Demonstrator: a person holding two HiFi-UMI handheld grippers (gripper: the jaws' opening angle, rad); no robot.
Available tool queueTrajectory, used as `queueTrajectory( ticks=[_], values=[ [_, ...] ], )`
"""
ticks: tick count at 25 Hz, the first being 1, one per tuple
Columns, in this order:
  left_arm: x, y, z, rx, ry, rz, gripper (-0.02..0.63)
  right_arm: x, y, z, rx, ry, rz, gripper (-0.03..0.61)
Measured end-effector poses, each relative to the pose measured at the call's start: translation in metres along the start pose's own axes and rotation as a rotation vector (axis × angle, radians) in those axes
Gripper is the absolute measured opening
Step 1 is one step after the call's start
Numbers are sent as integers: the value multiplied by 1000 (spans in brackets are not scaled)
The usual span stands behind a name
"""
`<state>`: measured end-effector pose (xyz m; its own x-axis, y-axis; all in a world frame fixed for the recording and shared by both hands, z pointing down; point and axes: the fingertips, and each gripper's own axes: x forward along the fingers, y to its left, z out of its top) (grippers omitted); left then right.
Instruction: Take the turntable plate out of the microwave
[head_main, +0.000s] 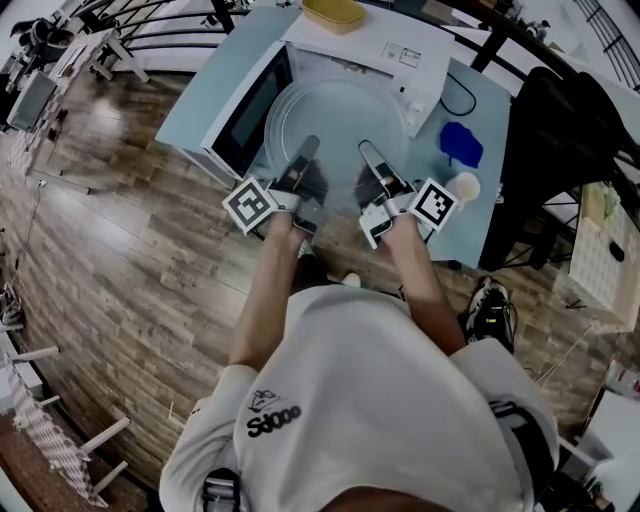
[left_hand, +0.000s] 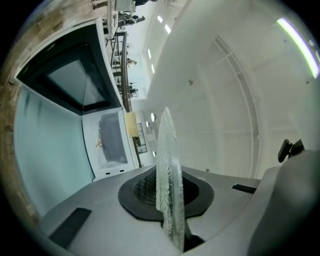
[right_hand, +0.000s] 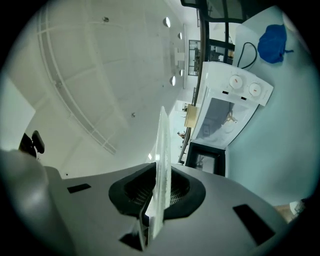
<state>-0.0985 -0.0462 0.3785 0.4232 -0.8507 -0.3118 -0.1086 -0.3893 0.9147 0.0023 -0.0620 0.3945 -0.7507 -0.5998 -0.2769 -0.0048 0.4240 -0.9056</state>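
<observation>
Nearest, the left gripper (head_main: 306, 152) and the right gripper (head_main: 369, 153) were each clamped on the near rim of the turntable plate (head_main: 335, 110), its glass edge pinched between the pads in both gripper views. The plate hung in the air, out of the microwave (head_main: 395, 55) and seemingly over its open door (head_main: 243, 112), so I judged the removal all but done. The next move called for a level carry to a bare part of the table (head_main: 195, 105) and an even set-down, since glass slips. Beyond, the microwave's cavity (right_hand: 220, 127) held only a small drive hub (right_hand: 230, 118). A yellow tub (head_main: 333, 13) sat on top, contents unseen
</observation>
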Motion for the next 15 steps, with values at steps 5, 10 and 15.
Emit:
queueTrajectory(
  ticks=[5, 10, 15],
  values=[
    [2, -30, 1, 53, -20, -42, 40, 2, 27, 7, -25, 18, 44, 35],
    [8, -51, 5, 130, -24, -85, 39, 7, 47, 15, -48, 20, 101, 35],
    [14, -64, 9, 159, -48, -150, 39, 13, 62, 22, -90, 29, 150, 35]
  ],
)
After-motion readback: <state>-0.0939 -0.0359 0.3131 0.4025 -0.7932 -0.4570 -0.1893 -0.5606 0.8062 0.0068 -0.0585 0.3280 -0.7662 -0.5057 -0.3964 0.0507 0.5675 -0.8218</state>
